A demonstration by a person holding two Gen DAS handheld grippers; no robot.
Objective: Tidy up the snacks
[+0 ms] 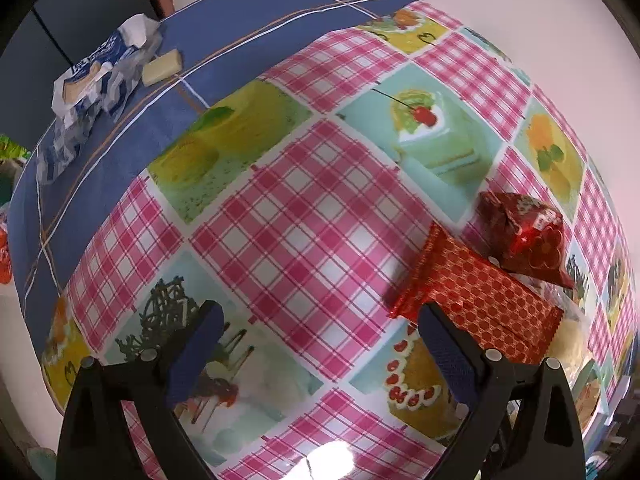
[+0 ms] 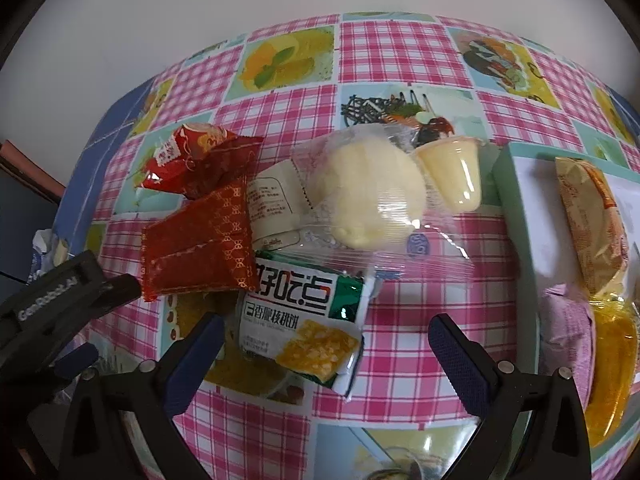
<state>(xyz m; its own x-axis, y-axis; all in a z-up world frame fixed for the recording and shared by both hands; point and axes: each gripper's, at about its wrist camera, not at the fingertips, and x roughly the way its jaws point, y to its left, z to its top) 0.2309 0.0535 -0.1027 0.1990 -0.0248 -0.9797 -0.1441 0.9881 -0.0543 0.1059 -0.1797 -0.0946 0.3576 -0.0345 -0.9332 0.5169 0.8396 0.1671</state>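
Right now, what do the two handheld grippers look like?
Both grippers look alike: the left gripper and right gripper each have black angular plastic fingers with silver pivot screws and dark blue textured pads. The right wrist view shows white "GenRobot.AI" lettering on the left one's side.

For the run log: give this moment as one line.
left gripper open, empty | right gripper open over green biscuit packet | red wafer pack in pile | box part filled

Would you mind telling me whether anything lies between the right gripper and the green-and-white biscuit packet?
Nothing visible does. The right gripper is open just above the biscuit packet, which lies between its fingers. Only the clear-wrapped bun overlaps the packet's far edge.
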